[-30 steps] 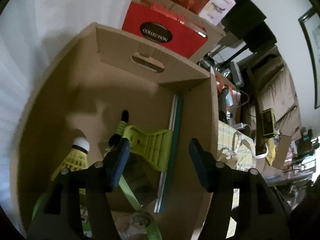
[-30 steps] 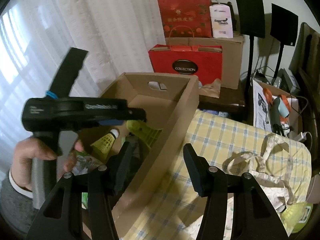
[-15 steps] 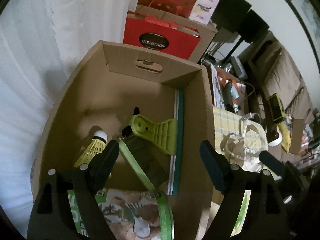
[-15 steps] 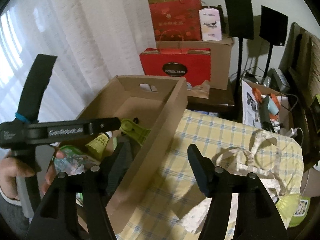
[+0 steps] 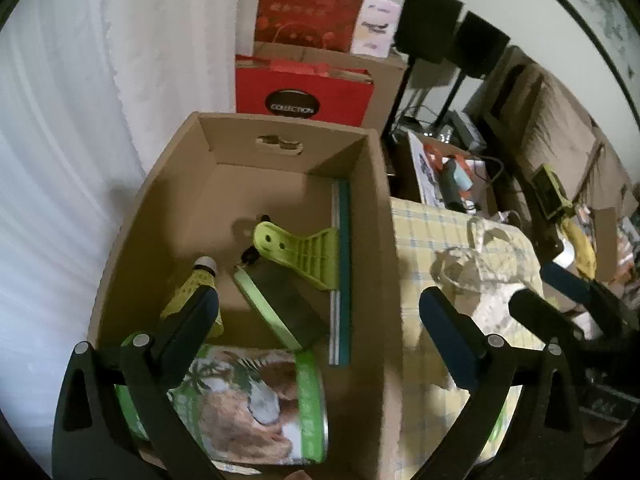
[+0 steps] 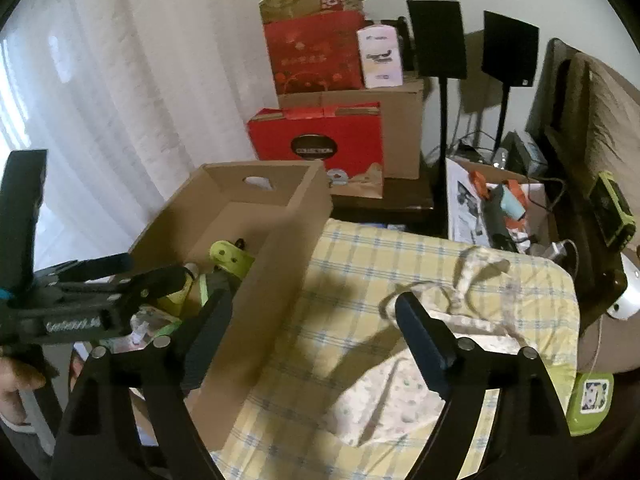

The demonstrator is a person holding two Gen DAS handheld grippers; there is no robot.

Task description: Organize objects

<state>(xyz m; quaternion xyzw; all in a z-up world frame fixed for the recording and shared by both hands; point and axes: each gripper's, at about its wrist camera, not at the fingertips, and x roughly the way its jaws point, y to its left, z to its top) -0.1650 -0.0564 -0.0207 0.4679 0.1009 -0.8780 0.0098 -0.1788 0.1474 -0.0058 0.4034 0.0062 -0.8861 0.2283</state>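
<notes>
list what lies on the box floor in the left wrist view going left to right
shuttlecock → dark pouch with a green edge → green clip → teal strip along the right wall

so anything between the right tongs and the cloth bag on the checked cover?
Nothing visible. The right tongs stand open and empty above the checked cover, and the cloth bag lies just ahead with clear space between.
</notes>
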